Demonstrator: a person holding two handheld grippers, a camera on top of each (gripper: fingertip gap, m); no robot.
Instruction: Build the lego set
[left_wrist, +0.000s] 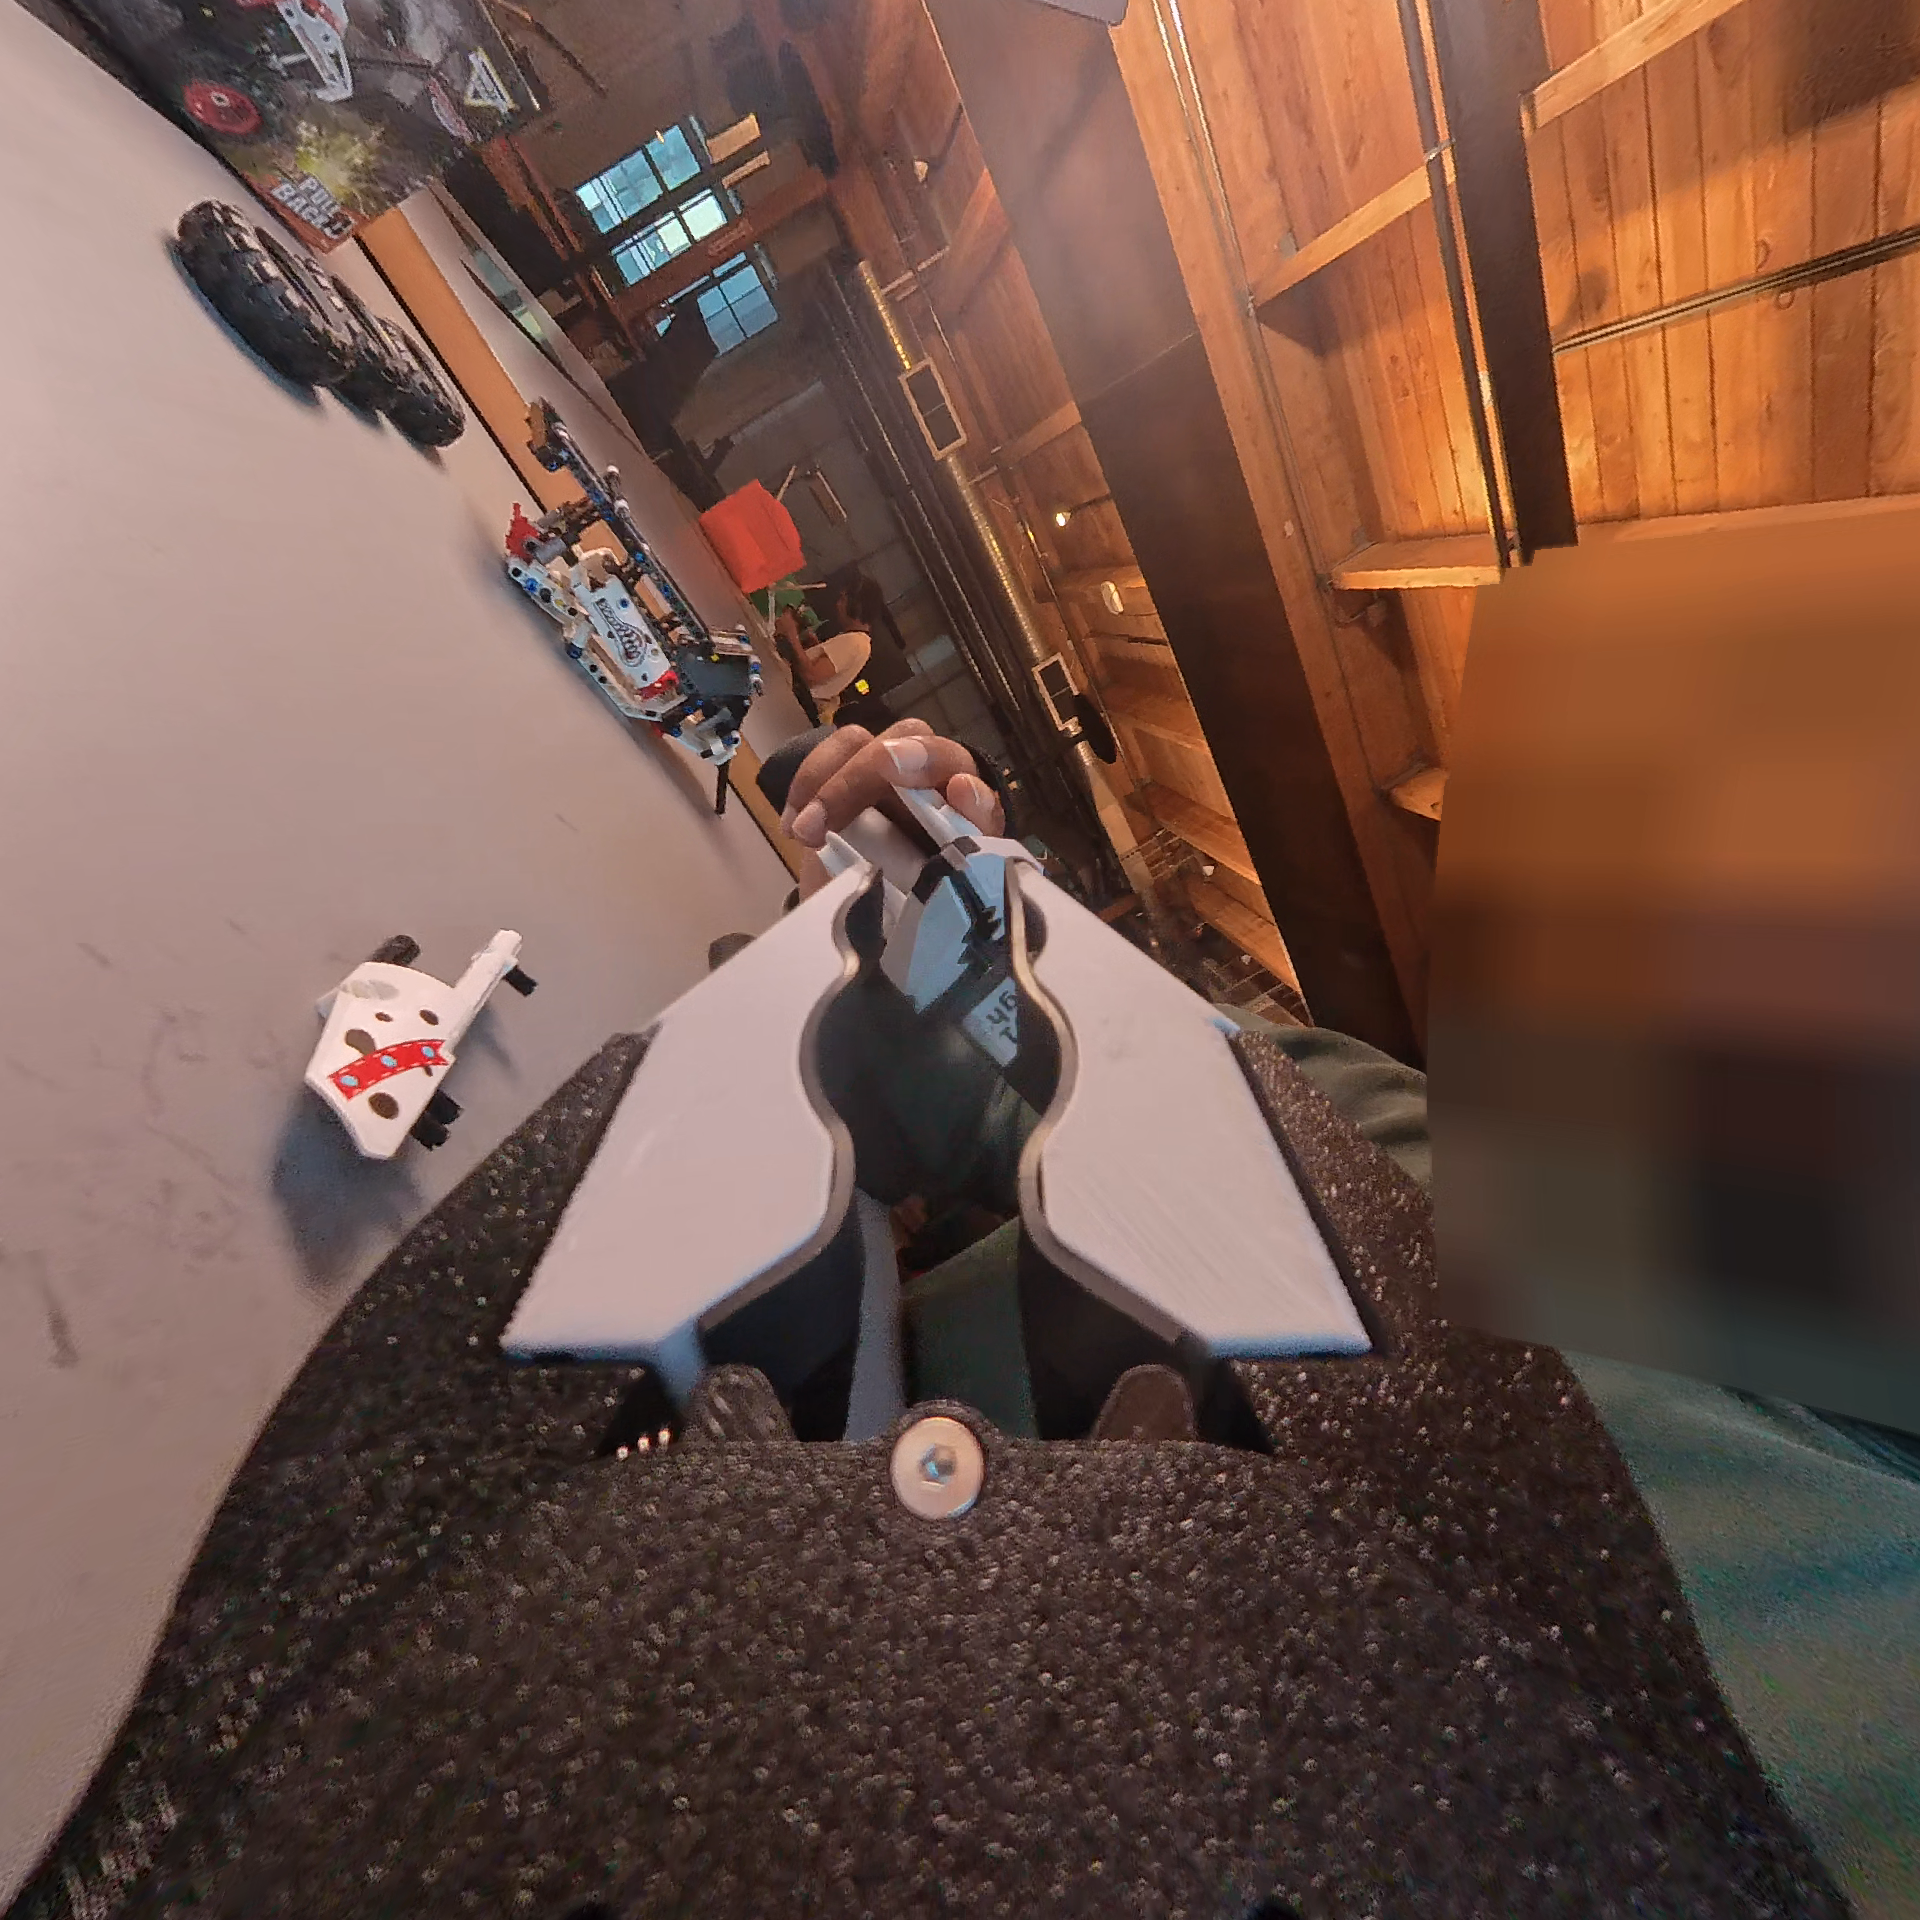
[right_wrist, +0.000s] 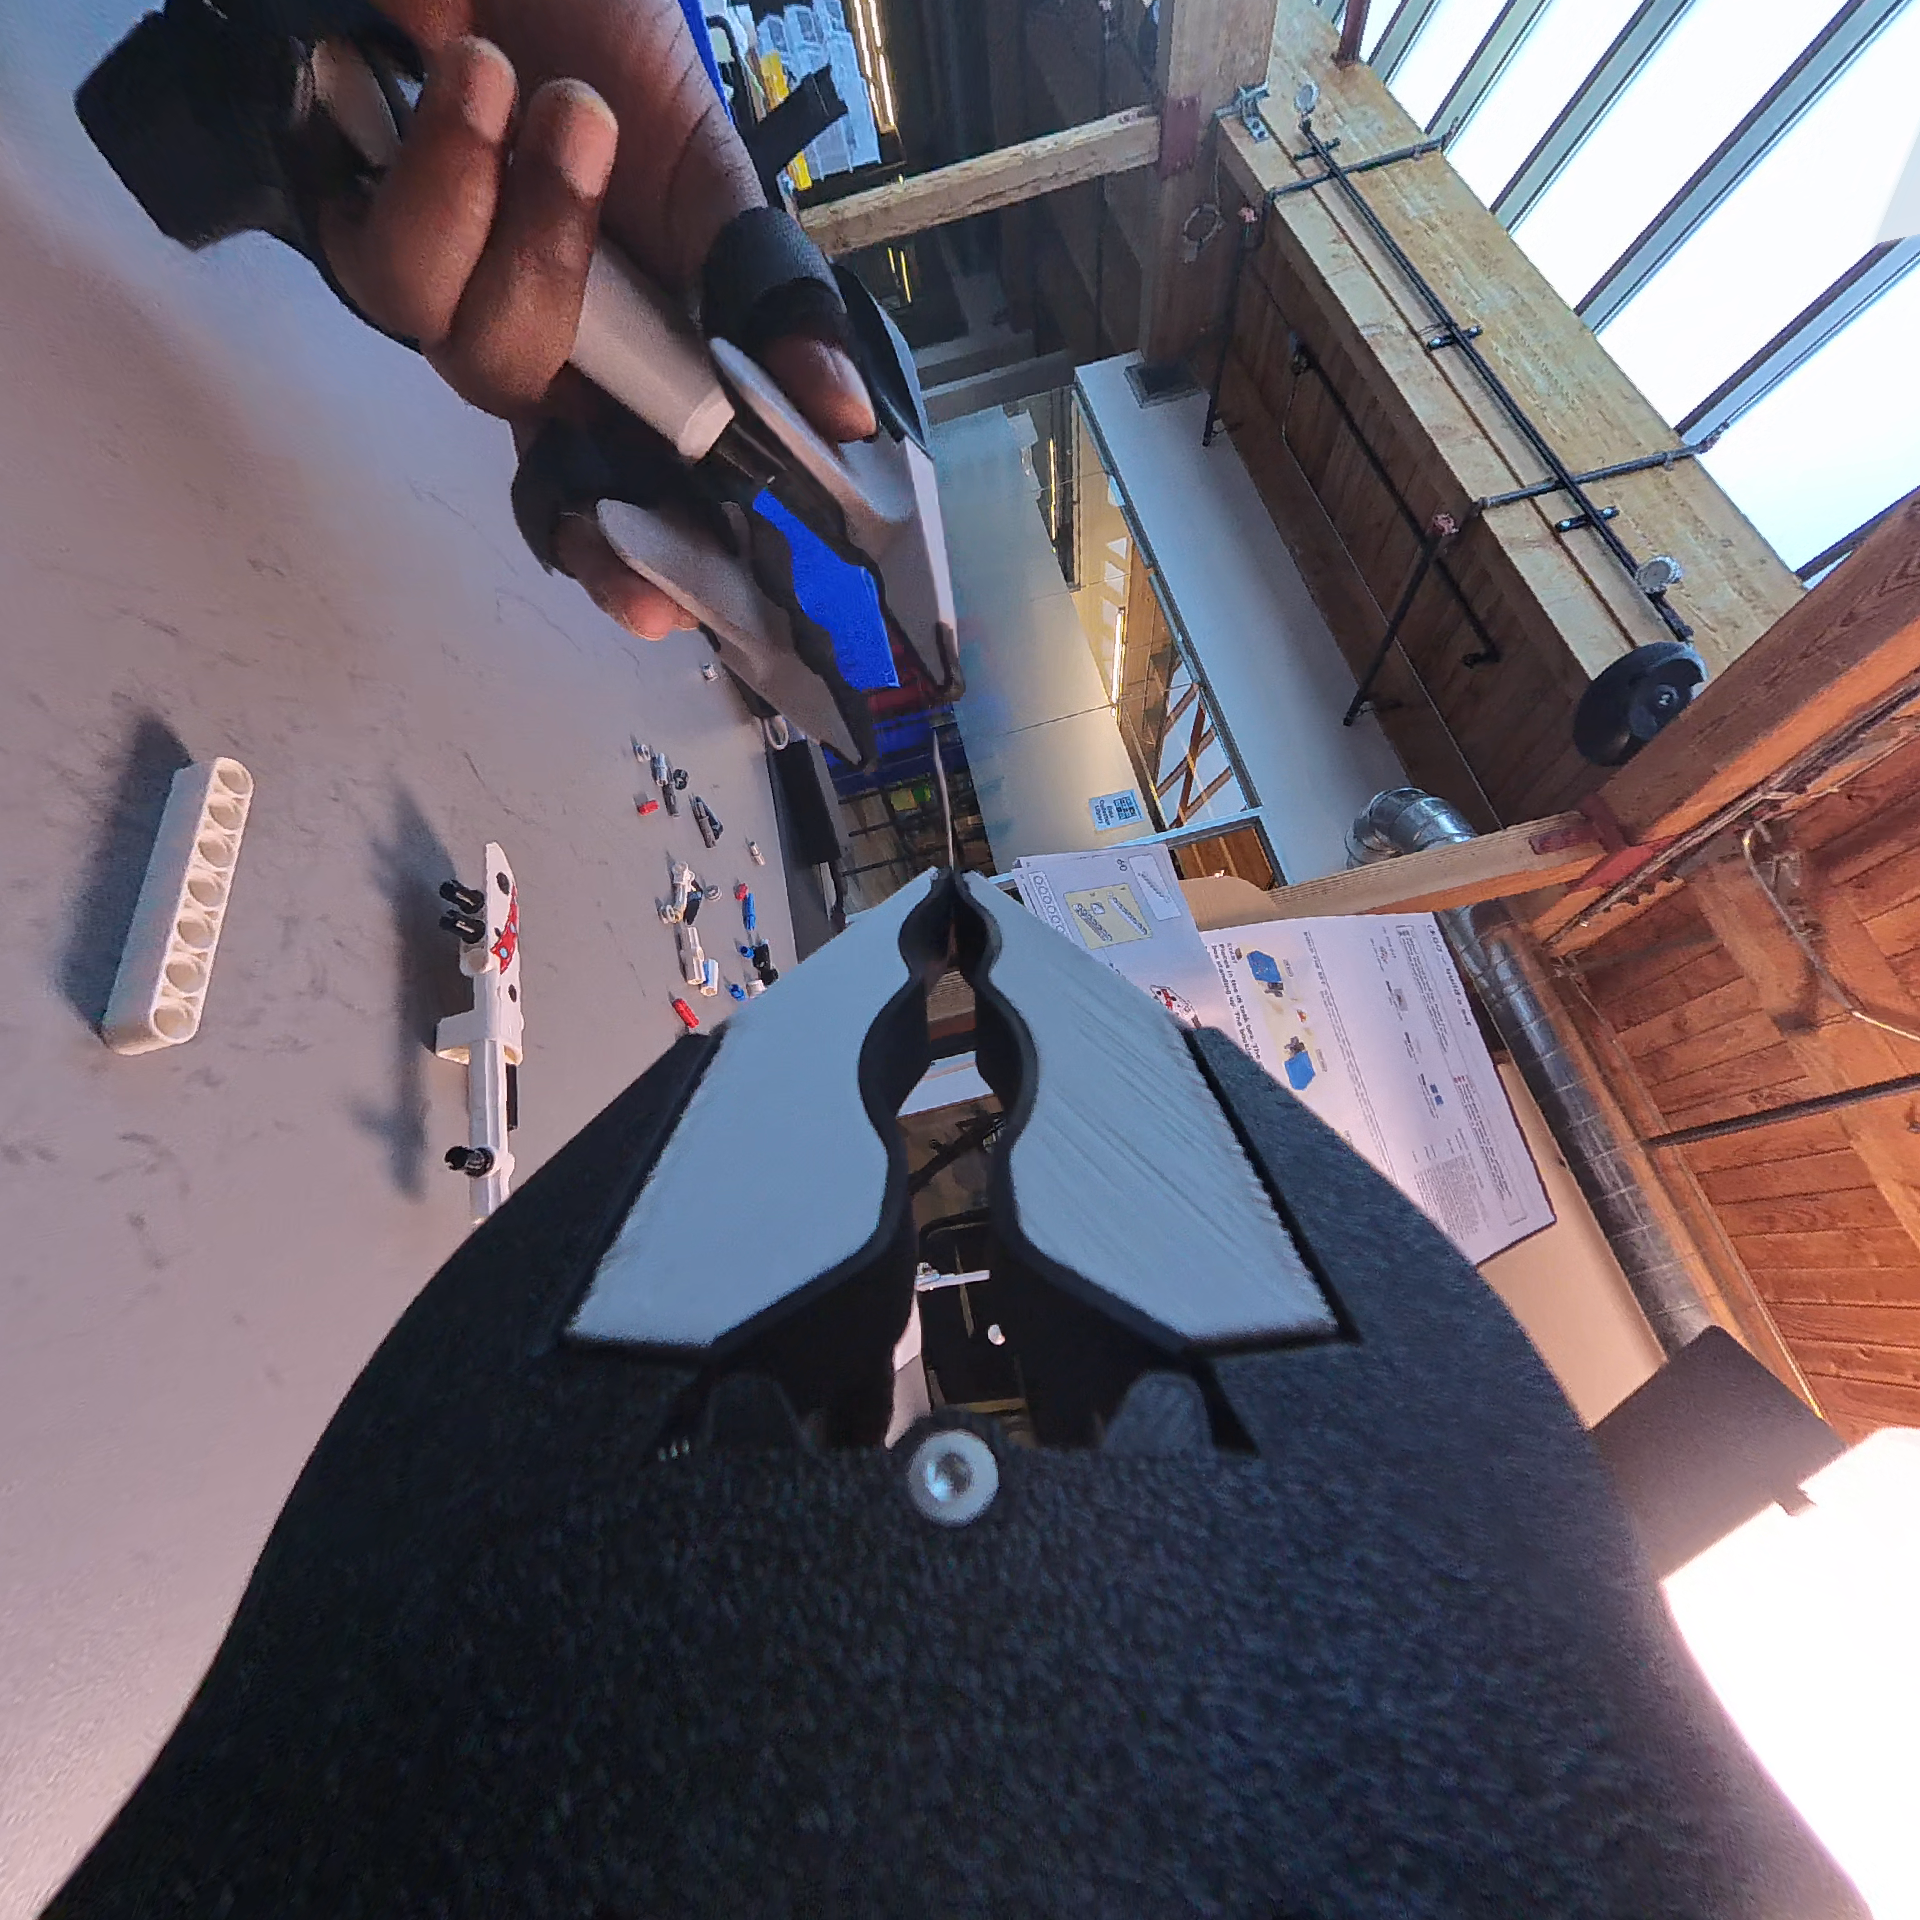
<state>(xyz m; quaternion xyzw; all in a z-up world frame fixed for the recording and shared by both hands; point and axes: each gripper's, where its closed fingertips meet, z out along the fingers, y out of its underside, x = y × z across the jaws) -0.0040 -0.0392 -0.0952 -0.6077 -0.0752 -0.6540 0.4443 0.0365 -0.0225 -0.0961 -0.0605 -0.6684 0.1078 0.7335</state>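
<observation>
My right gripper (right_wrist: 951, 878) is shut on a thin black rod (right_wrist: 942, 805) that sticks out past its tips. The rod's far end reaches the tips of my left gripper (right_wrist: 906, 715), which a hand (right_wrist: 540, 208) holds above the table. In the left wrist view my left gripper (left_wrist: 940, 871) has its fingertips a little apart, and the right gripper's fingers show through the gap, held by a hand (left_wrist: 883, 774). I cannot tell whether the left jaws touch the rod. A white panel with a red band (left_wrist: 384, 1049) lies on the grey table (left_wrist: 156, 727).
A part-built white and black chassis (left_wrist: 623, 613), black tyres (left_wrist: 312, 312) and the set's box (left_wrist: 343, 83) sit farther off. A white holed beam (right_wrist: 182, 904), a white panel with black pins (right_wrist: 494, 997), several small loose parts (right_wrist: 696, 914) and instruction sheets (right_wrist: 1351, 1039) also show. About 5 centimetres separates my left fingertips from my right.
</observation>
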